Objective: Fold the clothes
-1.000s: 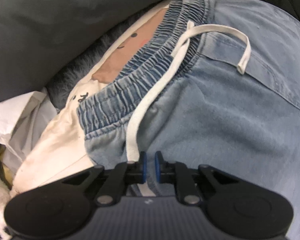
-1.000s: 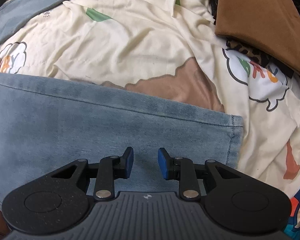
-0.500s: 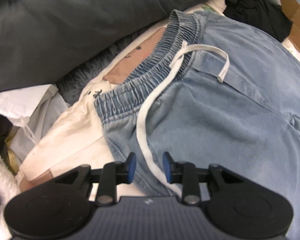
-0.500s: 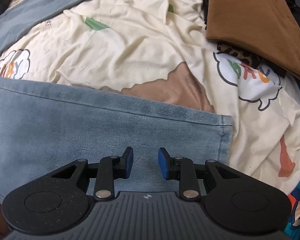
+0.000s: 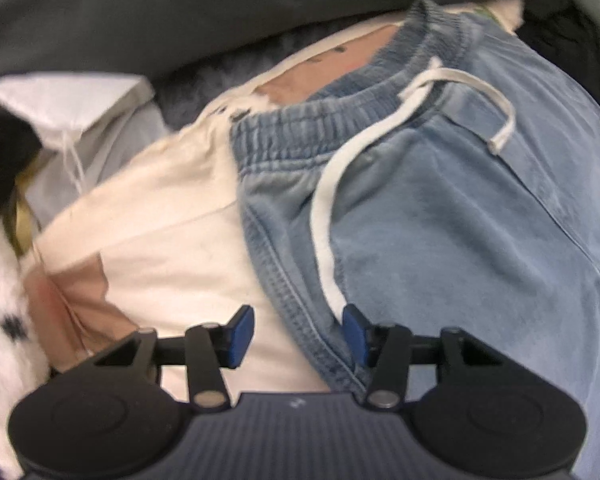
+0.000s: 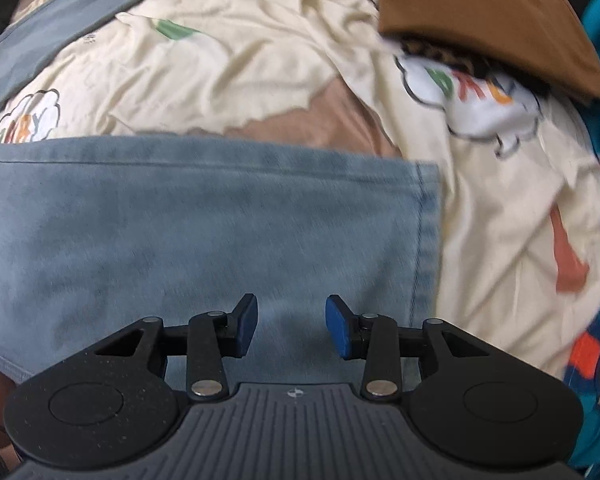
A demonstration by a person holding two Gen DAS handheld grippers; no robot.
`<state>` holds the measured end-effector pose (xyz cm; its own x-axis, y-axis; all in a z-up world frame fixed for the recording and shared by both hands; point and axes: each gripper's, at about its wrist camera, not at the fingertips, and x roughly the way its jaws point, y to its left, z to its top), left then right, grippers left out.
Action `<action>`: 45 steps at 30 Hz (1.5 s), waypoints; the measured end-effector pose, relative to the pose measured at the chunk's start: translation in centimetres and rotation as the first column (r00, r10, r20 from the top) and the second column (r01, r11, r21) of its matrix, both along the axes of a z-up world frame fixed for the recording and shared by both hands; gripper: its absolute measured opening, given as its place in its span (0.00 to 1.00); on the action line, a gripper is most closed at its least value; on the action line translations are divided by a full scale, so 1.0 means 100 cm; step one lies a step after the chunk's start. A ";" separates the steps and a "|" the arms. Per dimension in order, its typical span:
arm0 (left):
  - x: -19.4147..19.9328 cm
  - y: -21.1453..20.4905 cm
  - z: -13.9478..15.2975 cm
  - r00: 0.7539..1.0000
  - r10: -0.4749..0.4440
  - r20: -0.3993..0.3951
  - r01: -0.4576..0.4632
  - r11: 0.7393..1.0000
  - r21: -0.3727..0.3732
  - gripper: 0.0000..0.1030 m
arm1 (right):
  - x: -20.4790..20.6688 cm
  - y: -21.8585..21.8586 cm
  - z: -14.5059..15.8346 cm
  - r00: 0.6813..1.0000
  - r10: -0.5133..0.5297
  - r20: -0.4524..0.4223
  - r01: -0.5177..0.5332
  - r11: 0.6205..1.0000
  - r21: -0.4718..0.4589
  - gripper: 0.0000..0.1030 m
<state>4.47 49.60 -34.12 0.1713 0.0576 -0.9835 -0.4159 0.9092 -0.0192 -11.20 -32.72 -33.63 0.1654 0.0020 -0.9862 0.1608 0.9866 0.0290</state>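
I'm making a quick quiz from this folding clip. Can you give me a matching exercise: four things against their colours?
Things:
1. drawstring
2. jeans
3. folded cloth
4. pads of the right tool

Colours:
a. brown
b. dark blue
c. white
d. light blue

Pairs: 1-c, 2-d, 3-a, 4-b
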 end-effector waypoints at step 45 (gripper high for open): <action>0.015 -0.032 -0.007 0.988 0.131 -0.077 -0.129 0.991 0.028 0.28 | -0.087 0.049 -0.023 0.965 0.261 -0.001 -0.261 0.965 -0.035 0.68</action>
